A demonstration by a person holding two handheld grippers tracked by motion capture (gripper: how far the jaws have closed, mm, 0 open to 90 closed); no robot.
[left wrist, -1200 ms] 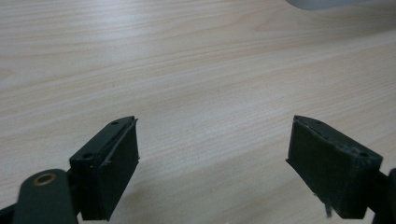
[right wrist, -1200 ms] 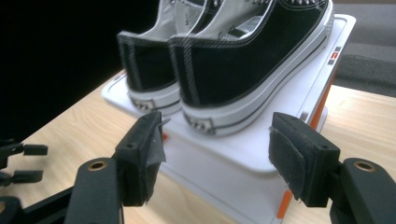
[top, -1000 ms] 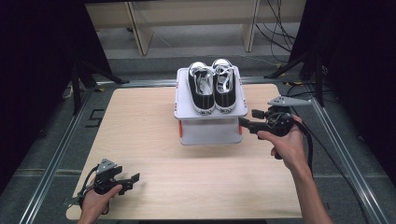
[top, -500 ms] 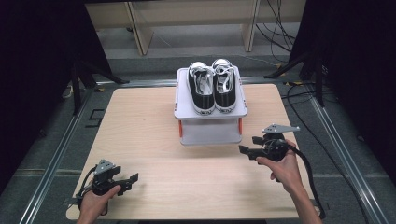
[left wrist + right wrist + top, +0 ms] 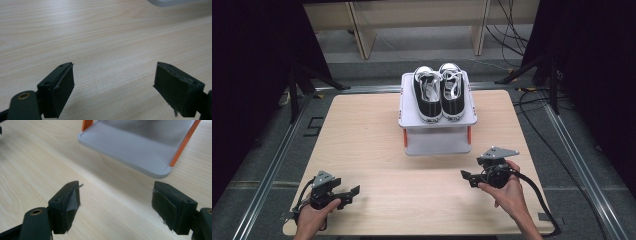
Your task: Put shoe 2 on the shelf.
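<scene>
At the upper middle of the high view, a pair of black canvas sneakers [image 5: 439, 94] with white laces, white toe caps and white soles sits on a pale grey plastic two-tier rack [image 5: 412, 116] with orange posts. The pale wooden bench [image 5: 362, 135] shows fine light-brown grain. Both the left gripper [image 5: 353, 192] and the right gripper [image 5: 466, 177] are black, each topped by a grey plate.

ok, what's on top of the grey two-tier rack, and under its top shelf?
A pair of black sneakers sits side by side on the rack's top shelf. The lower shelf looks bare where visible; its back part is hidden.
</scene>
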